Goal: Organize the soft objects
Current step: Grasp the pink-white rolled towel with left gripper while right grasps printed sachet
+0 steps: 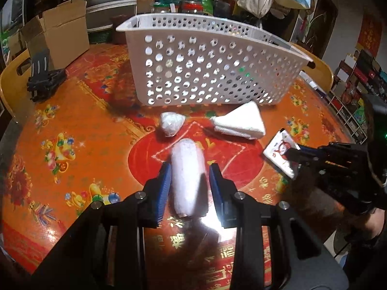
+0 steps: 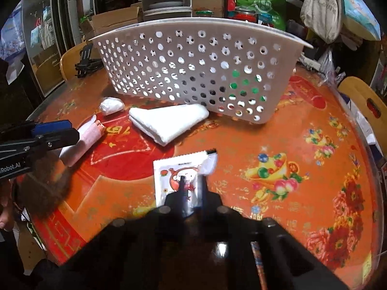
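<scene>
- Lettering first: on the arm of my left claw (image 2: pixel 52 133), seen from the right wrist, white print reads "Robot.AI", cut off at the frame edge.
- Gold Chinese characters run across the red and orange cloth on the counter (image 1: pixel 72 120); I cannot read them clearly.
- My left claw (image 1: pixel 188 176) is spread, its blue pads on either side of a pale pink rolled towel (image 1: pixel 188 181). There is a slim gap on the right side, and I cannot tell whether the left pad touches.
- My right claw (image 2: pixel 192 186) is pressed together on a white packet (image 2: pixel 179 176) printed with a red cartoon figure; its small black header text is too blurred to read.
- The packet sits low over the counter, near the front edge, right of the rolled towel.
- A folded white towel (image 1: pixel 241 123) lies flat just in front of the white perforated basket (image 1: pixel 205 72).
- A small white wrapped bundle (image 1: pixel 171 124) sits left of that towel, apart from it and just beyond the roll's far end.
- Through the basket's holes something green shows on the right side.
- A green bag (image 2: pixel 263 4) with white print, unreadable, stands behind the basket.
</scene>
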{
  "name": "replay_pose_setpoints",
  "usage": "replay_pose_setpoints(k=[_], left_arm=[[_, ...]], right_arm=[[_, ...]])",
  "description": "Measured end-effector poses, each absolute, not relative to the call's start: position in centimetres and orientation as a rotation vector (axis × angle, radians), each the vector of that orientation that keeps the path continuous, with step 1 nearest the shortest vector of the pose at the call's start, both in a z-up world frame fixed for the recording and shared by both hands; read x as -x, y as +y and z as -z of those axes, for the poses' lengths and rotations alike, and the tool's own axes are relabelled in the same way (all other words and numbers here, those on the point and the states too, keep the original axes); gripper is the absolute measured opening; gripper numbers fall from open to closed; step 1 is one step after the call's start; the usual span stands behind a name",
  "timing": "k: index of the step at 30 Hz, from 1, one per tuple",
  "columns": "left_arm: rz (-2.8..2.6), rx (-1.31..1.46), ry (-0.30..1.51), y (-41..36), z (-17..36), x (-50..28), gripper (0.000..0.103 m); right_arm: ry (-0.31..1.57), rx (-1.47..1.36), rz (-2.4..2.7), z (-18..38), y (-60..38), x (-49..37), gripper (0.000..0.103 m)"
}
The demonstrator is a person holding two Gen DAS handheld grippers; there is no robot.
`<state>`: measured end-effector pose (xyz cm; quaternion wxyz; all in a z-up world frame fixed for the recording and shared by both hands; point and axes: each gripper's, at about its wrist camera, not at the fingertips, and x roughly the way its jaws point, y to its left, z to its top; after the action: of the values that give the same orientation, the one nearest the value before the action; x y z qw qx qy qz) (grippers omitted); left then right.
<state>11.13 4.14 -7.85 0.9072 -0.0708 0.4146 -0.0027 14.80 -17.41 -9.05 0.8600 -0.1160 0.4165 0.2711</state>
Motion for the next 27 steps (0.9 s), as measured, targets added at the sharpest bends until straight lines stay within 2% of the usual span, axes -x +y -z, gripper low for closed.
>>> replay_pose_setpoints(k=[11, 27], left_arm=[[0.008, 0.133, 0.906, 3.4, 9.5, -12.1, 0.030], [0.017, 0.118, 0.802, 3.2, 7.4, -10.6, 0.029]], right_arm=[[0.869, 0.204, -0.589, 8.9, -18.4, -14.7, 0.006], [0.790, 0.177, -0.607, 5.3, -19.4, -12.7, 0.006]])
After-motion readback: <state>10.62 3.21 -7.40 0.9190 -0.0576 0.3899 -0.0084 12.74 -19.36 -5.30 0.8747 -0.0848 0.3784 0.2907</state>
